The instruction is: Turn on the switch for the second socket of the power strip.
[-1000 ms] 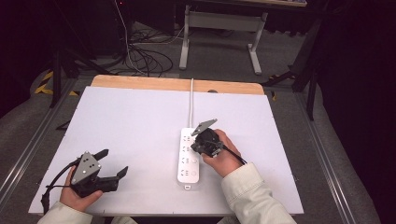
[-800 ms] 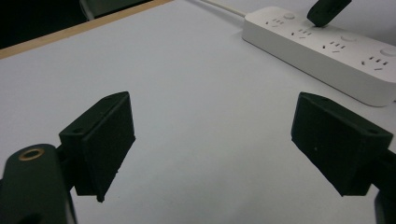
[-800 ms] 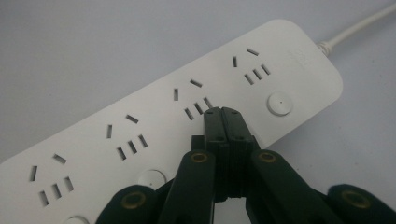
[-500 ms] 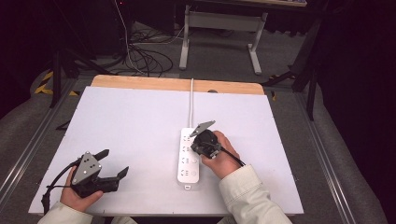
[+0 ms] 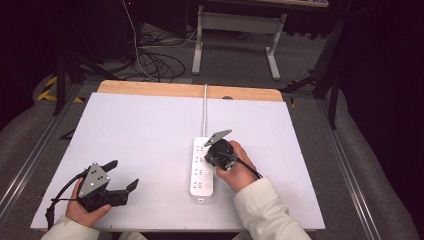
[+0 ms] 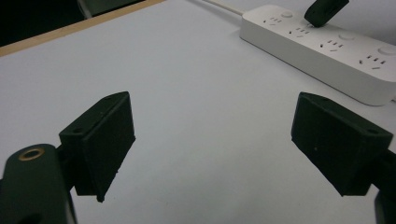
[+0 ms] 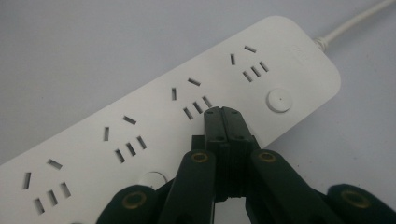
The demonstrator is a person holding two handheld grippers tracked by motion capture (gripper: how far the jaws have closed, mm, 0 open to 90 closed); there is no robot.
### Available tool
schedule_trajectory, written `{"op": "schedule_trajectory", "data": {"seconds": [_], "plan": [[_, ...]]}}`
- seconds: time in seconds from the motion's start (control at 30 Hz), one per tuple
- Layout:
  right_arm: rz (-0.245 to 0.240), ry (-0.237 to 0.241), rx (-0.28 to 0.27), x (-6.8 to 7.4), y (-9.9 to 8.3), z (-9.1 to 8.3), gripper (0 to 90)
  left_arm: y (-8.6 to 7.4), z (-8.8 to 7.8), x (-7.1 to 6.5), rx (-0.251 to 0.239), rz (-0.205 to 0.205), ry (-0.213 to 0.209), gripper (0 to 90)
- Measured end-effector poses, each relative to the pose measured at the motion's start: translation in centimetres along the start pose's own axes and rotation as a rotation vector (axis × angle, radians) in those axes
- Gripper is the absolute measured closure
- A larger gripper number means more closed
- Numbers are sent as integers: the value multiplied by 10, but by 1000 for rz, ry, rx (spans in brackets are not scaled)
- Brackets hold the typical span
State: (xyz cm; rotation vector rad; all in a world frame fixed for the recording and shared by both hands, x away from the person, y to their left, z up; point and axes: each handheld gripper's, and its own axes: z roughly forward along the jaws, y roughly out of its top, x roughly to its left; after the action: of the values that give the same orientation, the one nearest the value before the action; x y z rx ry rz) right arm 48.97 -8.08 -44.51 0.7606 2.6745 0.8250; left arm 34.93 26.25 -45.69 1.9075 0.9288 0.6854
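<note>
A long white power strip [image 5: 202, 167] of smooth, matt plastic with rounded corners lies flat on the bench [image 5: 140, 135], right of its middle, its length running away from the person. Its white round cable [image 5: 205, 107] leaves the far end and runs straight over the bench's far wooden edge [image 5: 150, 89]. The strip's top carries a row of slotted sockets, each with a round white button [image 7: 279, 100] beside it on the right gripper's side. The right gripper [image 7: 223, 112] stands over the strip with its black, hard-looking fingers pressed together, nothing between them, their tips at the socket second from the cable end, touching or just above the plastic; which of the two cannot be told. The left gripper [image 5: 122, 172] sits in the person's hand at the near left corner of the bench, well apart from the strip, its blocky black fingers spread wide and holding nothing. The bench top is a plain, pale, even sheet, bare between the two grippers and across its far left half.
</note>
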Motion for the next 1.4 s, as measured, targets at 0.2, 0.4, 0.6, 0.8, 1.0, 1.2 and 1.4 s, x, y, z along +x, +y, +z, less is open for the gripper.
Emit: {"op": "schedule_trajectory", "data": {"seconds": [0.2, 0.4, 0.6, 0.8, 1.0, 1.2, 1.4], "plan": [[7, 6, 0, -1, 0, 0, 900, 0, 0, 0, 0, 0, 0, 136], [4, 1, 0, 0, -1, 0, 900, 0, 0, 0, 2, 3, -2, 136], [29, 10, -34, -2, -5, 0, 900, 0, 0, 1, 1, -4, 1, 136], [17, -18, -101, 1, -5, -11, 900, 0, -1, 1, -2, -2, 1, 136], [12, -6, -174, 3, 0, -30, 900, 0, 0, 0, -2, -7, 3, 136], [-6, -5, -200, 5, 2, -39, 900, 0, 0, 1, 2, -5, 2, 136], [-18, -7, -222, 7, 5, -45, 900, 0, 0, 1, 4, -7, 3, 136]]}}
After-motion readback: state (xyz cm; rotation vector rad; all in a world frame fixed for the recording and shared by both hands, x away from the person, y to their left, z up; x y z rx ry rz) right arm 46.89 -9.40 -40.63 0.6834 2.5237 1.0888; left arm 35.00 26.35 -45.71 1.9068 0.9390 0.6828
